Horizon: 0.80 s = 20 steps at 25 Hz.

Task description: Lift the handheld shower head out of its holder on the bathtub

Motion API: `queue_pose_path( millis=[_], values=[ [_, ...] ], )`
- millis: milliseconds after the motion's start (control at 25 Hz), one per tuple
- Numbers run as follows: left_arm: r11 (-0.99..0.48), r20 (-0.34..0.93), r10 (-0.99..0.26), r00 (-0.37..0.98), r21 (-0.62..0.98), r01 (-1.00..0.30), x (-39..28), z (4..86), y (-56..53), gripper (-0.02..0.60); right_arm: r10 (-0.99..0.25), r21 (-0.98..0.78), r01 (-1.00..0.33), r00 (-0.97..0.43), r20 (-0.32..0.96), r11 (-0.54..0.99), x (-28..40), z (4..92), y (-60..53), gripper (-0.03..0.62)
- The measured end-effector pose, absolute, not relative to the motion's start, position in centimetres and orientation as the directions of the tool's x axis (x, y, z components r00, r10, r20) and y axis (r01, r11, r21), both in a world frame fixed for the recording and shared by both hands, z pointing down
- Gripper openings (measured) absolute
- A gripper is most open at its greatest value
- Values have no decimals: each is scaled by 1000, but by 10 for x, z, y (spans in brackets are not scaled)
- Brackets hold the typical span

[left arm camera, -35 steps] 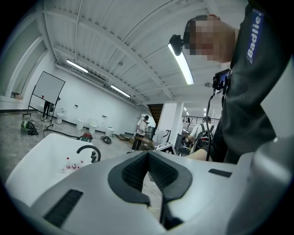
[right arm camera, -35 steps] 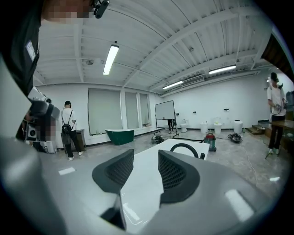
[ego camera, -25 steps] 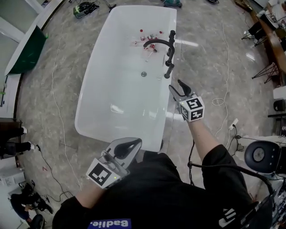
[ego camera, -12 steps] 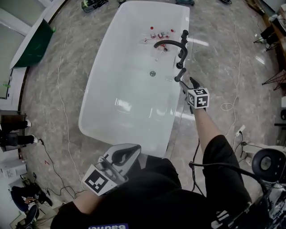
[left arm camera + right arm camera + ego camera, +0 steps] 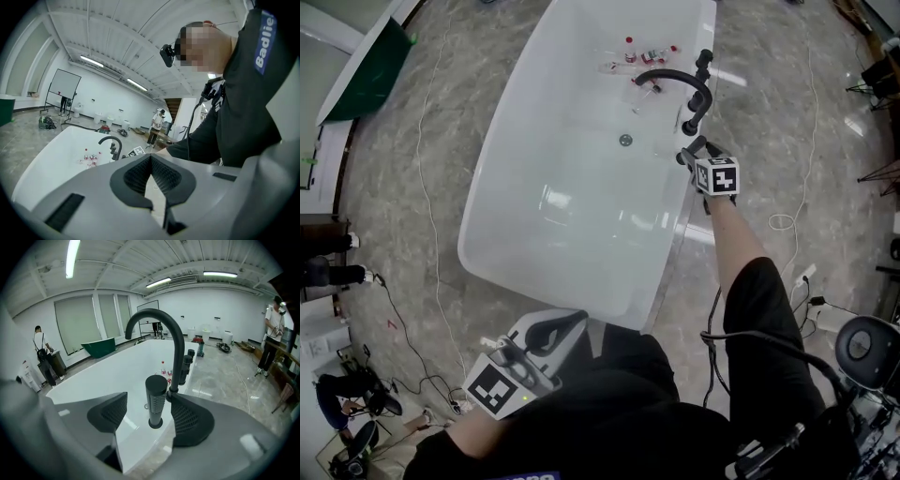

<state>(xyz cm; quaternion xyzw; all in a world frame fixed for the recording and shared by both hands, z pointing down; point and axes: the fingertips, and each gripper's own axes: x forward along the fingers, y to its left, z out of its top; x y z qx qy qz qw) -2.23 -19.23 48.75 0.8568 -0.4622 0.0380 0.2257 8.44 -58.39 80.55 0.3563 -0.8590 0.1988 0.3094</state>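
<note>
The right tongs (image 5: 149,414) stand wide, their jaws having just been opening. The matte black cylindrical handheld shower head (image 5: 156,390) stands upright between the pads, and neither presses on it. The right-hand pad is just beside it; the left-hand one is clearly apart. The shower head sits in its round black holder (image 5: 153,423) on the rim of the white freestanding bathtub (image 5: 553,225), at about 1 o'clock in the head view. The black gooseneck spout (image 5: 161,319) rises just behind it at 12 o'clock. The left tongs (image 5: 151,161) are closed tip to tip and empty, near the body at 7 o'clock.

To grasp well, I judge the right tongs should ease toward 3 o'clock until the cylinder is centred. The pads should then settle on the ribbed band below the cap and close squarely. The pull should go straight up along the cylinder's axis, since a tilted pull could bind it in the holder. The spout's foot is close to the right-hand pad, so keep clear of it. A hose likely trails below, so lift slowly.

A blue patch (image 5: 265,35) on the person's black top reads "Badlie" in white. The marker cube (image 5: 717,175) bears only black-and-white squares. Labels on the small red-capped bottles (image 5: 630,49) in the tub are too small to read.
</note>
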Motion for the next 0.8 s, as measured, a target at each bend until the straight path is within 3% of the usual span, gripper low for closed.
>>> queue_pose_path(
  millis=[240, 320, 360, 400, 800],
  values=[
    [-445, 296, -768, 568, 390, -806, -26, 501, -181, -6, -491, -124, -767, -517, 701, 629, 82, 824, -596, 253],
    [-435, 300, -772, 561, 395, -809, -30, 503, -179, -6, -495, -120, -770, -512, 702, 627, 82, 825, -599, 201],
    [-432, 298, -775, 557, 393, -812, -33, 503, -179, -6, -503, -110, -777, -501, 704, 620, 84, 824, -601, 142],
    [-430, 295, -779, 554, 393, -813, -35, 504, -179, -6, -511, -99, -784, -489, 707, 613, 85, 823, -603, 132],
    [-482, 234, -774, 589, 386, -787, -40, 486, -160, -6, -580, -25, -779, -487, 653, 626, 91, 757, -557, 130]
  ],
)
